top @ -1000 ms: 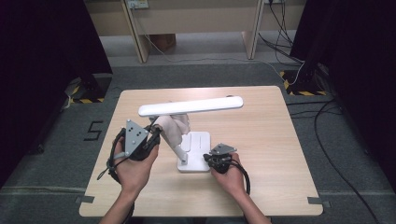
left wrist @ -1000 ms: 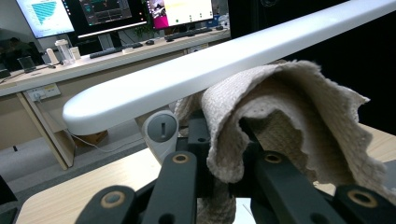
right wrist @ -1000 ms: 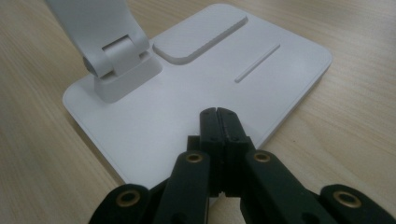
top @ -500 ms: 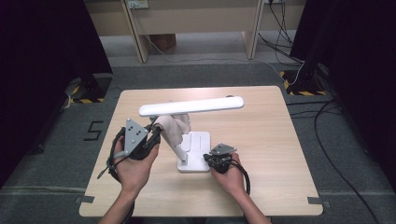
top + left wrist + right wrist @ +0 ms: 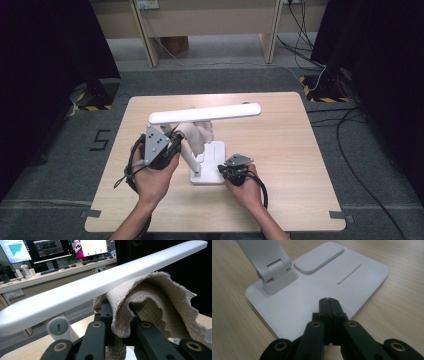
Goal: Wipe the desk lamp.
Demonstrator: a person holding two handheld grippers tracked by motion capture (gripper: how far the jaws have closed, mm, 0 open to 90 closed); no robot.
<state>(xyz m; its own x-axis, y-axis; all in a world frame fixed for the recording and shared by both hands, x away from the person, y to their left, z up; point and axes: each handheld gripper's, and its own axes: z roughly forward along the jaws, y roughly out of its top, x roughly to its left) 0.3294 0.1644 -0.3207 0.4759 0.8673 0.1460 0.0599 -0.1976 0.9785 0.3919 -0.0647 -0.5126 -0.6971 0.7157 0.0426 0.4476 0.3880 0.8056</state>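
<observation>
The left tongs (image 5: 117, 315) are clamped on a beige cloth (image 5: 150, 297) pressed under the white lamp head (image 5: 205, 113) near the worktop's (image 5: 300, 200) middle, while the right tongs (image 5: 328, 305), closed together, rest on the lamp base (image 5: 317, 285) toward the near edge.

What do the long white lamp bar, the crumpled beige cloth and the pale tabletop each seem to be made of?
Long white lamp bar: probably matt plastic, smooth and seamless. Crumpled beige cloth: woven fabric, coarse weave, frayed edge. Pale tabletop: wood or wood-look laminate, showing grain lines.
</observation>
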